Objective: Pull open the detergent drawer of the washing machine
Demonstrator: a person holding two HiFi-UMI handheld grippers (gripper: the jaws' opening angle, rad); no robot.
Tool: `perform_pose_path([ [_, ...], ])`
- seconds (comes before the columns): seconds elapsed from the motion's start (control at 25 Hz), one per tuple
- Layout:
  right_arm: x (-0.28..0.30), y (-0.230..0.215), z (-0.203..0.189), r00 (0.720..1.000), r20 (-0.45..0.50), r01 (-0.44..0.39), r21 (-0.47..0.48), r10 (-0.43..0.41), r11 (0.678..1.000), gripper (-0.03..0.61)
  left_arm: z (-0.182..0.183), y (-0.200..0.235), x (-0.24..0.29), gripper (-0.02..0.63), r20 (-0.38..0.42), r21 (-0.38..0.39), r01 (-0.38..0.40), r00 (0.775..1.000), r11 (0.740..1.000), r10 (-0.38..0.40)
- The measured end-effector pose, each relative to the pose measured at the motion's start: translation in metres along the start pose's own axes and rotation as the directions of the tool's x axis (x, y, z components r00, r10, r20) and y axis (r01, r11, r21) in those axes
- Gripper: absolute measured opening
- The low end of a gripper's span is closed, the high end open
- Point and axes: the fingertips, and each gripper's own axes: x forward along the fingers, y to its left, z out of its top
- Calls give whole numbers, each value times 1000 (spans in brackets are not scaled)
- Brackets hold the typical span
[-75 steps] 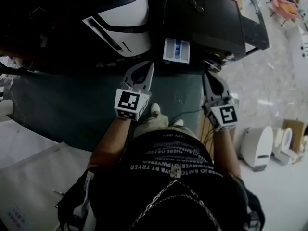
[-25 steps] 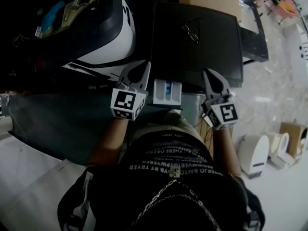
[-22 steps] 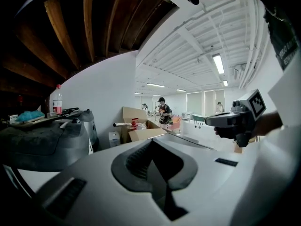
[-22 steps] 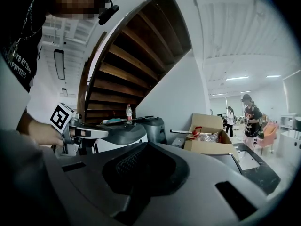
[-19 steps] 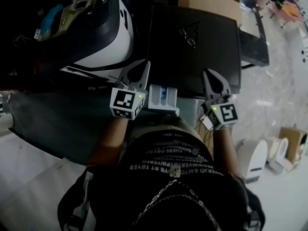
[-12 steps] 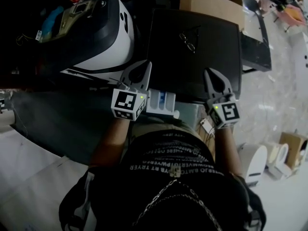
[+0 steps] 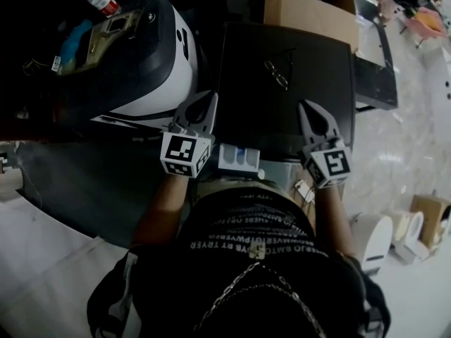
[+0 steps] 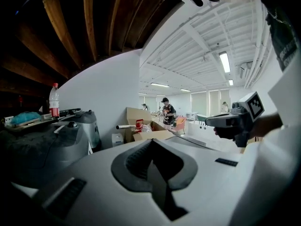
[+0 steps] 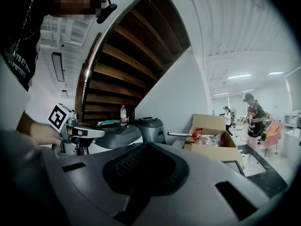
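The washing machine (image 7: pixel 285 83) fills the upper centre of the head view, its top flat, black and faintly glossy. Thin wire eyeglasses (image 7: pixel 276 74) lie on it, and a brown cardboard box (image 7: pixel 310 16) stands along its far edge. The detergent drawer (image 7: pixel 238 158) juts from the machine's front edge at mid-frame. It is a white plastic tray with blue compartments, and it stands pulled out. The left gripper (image 7: pixel 208 97) and the right gripper (image 7: pixel 305 106) are matt grey and wedge-shaped. Each has its ribbed jaws pressed together on nothing.

Three seconds ago the drawer sat higher in the frame, ahead of the jaw tips. Now it lies between the two marker cubes, and more of the machine's top shows.
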Motion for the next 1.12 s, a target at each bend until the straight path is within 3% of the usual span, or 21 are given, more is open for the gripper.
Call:
perform_pose_path([
  [0.56,77,-24,11,995,-13,100,-10,-100,995,-6,27,67,83,3,34,35,119,992,992,-120],
  [1.12,88,-50,8,986,-26,166,24,-165,986,-8,35,68,125,3,17,46,189,982,981,-189],
])
